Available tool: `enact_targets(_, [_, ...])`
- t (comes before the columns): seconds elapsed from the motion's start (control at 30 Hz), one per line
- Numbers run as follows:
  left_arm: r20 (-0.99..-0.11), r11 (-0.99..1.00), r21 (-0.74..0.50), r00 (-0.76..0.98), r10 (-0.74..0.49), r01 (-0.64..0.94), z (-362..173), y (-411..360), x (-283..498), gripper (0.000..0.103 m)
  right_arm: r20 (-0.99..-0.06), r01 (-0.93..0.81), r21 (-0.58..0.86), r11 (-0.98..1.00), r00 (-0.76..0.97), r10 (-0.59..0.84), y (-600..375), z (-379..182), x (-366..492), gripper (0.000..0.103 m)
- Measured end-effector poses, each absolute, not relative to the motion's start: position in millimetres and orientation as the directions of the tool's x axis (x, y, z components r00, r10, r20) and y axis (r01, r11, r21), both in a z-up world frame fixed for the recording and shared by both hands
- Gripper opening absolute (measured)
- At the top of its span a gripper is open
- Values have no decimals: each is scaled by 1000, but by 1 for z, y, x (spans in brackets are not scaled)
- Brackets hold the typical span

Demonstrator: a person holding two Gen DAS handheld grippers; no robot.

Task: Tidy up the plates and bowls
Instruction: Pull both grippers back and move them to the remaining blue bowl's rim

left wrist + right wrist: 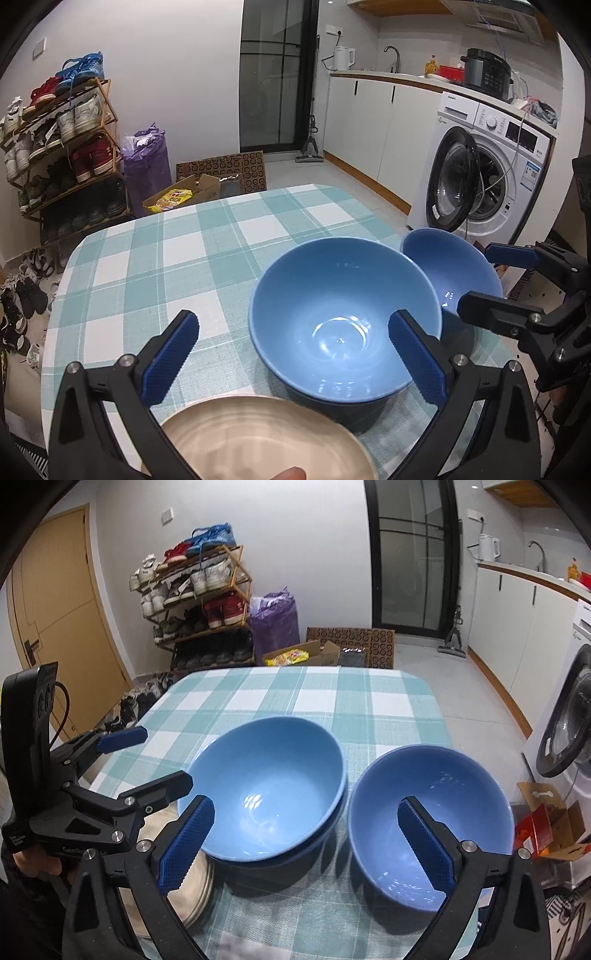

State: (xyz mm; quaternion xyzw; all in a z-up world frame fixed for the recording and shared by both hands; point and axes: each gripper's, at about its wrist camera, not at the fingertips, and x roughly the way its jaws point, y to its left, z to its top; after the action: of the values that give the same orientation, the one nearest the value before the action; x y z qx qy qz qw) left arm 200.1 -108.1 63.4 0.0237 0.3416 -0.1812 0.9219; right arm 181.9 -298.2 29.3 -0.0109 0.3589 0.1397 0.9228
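Note:
A large blue bowl (343, 314) (269, 786) sits nested in another blue bowl on the checked table (166, 266). A second blue bowl (450, 269) (432, 823) stands to its right near the table edge. A stack of cream plates (258, 439) (184, 878) lies at the near left. My left gripper (291, 354) is open, over the plates, its right finger inside the large bowl's rim. My right gripper (306, 845) is open, its right finger over the second bowl; it also shows in the left wrist view (476, 280).
A washing machine (480, 177) with its door open stands right of the table. A shoe rack (199, 602), a purple bag (275, 620) and cardboard boxes (306, 653) lie beyond the far edge. A red box (546, 827) sits on the floor at right.

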Motion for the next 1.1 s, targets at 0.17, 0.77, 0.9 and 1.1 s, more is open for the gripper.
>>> enact_targets(0.17, [-631, 924, -105, 694, -347, 366, 69, -117, 199, 103, -630, -223, 74, 972, 745, 219, -312, 41, 170, 102])
enact_targets(0.77, [-627, 908, -92, 685, -371, 408, 82, -160, 197, 103, -604, -87, 126, 988, 784, 146, -375, 47, 135, 102])
enact_targets(0.9, [-632, 902, -78, 679, -374, 425, 82, -172, 197, 103, -616, -69, 146, 987, 774, 145, -386, 37, 134, 102])
enact_targets(1.1, [-642, 893, -65, 666, -379, 446, 81, -187, 200, 103, -616, -29, 188, 982, 775, 140, -406, 27, 133, 102])
